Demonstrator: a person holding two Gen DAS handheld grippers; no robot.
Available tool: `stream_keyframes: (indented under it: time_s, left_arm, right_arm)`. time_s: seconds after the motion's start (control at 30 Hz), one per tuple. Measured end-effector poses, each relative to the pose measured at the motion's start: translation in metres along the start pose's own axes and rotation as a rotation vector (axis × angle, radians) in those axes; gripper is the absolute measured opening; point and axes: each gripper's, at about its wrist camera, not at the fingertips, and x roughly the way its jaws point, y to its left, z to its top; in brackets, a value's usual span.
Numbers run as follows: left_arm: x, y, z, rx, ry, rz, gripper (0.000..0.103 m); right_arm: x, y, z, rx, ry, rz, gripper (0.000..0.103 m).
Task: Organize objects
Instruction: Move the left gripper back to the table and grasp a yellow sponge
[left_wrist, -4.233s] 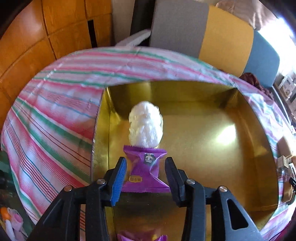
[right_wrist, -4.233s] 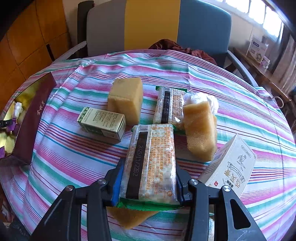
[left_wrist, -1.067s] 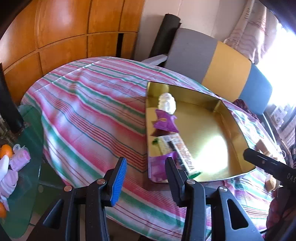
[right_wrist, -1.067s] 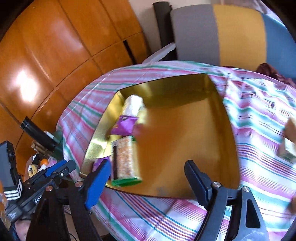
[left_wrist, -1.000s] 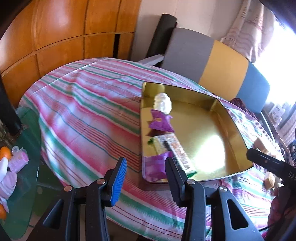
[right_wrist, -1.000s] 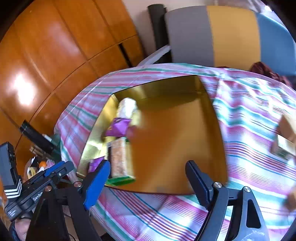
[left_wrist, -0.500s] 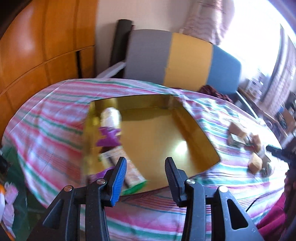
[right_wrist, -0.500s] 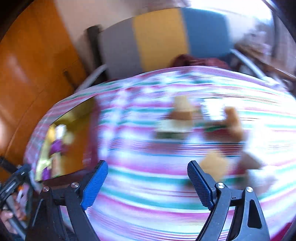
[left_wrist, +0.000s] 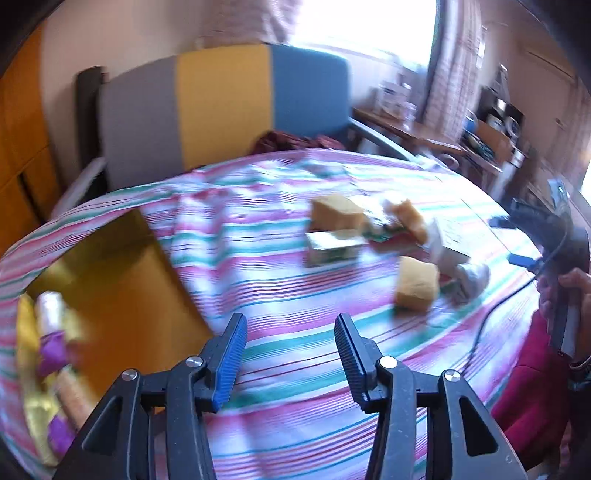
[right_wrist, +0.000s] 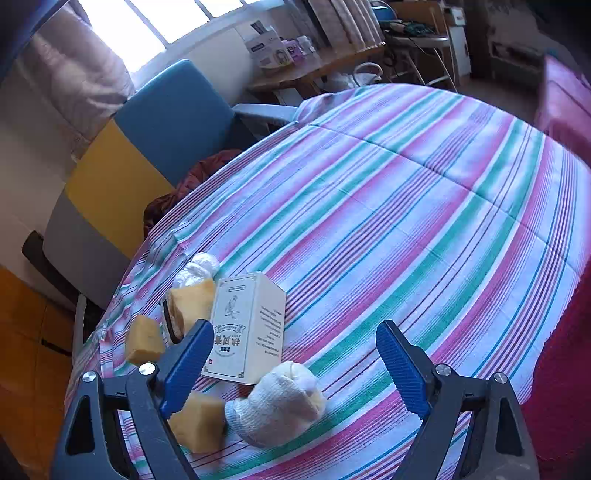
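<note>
Striped tablecloth (right_wrist: 424, 206), tricolour chair (left_wrist: 221, 107) behind

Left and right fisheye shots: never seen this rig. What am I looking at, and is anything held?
No robot: a person carries two handheld clamp grippers, each with a camera looking along its fingers. The left gripper and right gripper are both open and empty. Left view, blurred: a striped tablecloth, a gold tray holding snack packets, and the other gripper in a hand. Right view: a white box, yellow sponges, a white cloth bundle.
</note>
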Motion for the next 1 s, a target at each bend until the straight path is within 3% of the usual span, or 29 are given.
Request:
stream_keyframes:
  time_s: [0.23, 0.37, 0.67, 0.83, 0.87, 0.9, 0.97, 1.0]
  left_arm:
    - [0.037, -0.053, 0.016, 0.086, 0.057, -0.108, 0.061]
    - [0.057, -0.081, 0.025, 0.166, 0.071, -0.142, 0.074]
    - [0.098, -0.128, 0.036, 0.303, 0.079, -0.194, 0.081]
    - [0.133, -0.134, 0.036, 0.280, 0.176, -0.164, 0.080]
    - [0.138, -0.131, 0.033, 0.263, 0.196, -0.144, 0.071]
    - [0.141, -0.124, 0.029, 0.213, 0.208, -0.185, 0.064]
    - [0.141, -0.111, 0.024, 0.122, 0.214, -0.259, 0.056]
    - [0.137, -0.108, 0.021, 0.109, 0.204, -0.250, 0.054]
  right_arm:
    - [0.011, 0.005, -0.002, -0.004, 0.035, 0.033, 0.092]
    - [0.011, 0.004, -0.005, -0.008, 0.046, 0.050, 0.093]
    - [0.015, 0.003, -0.003, 0.000, 0.059, 0.076, 0.094]
    - [0.018, 0.003, -0.003, 0.002, 0.068, 0.075, 0.094]
    - [0.019, 0.004, -0.004, -0.003, 0.074, 0.074, 0.094]
    - [0.021, 0.005, -0.004, -0.007, 0.079, 0.074, 0.094]
    - [0.024, 0.007, -0.006, -0.022, 0.093, 0.068, 0.094]
    - [0.025, 0.008, -0.006, -0.028, 0.098, 0.065, 0.094]
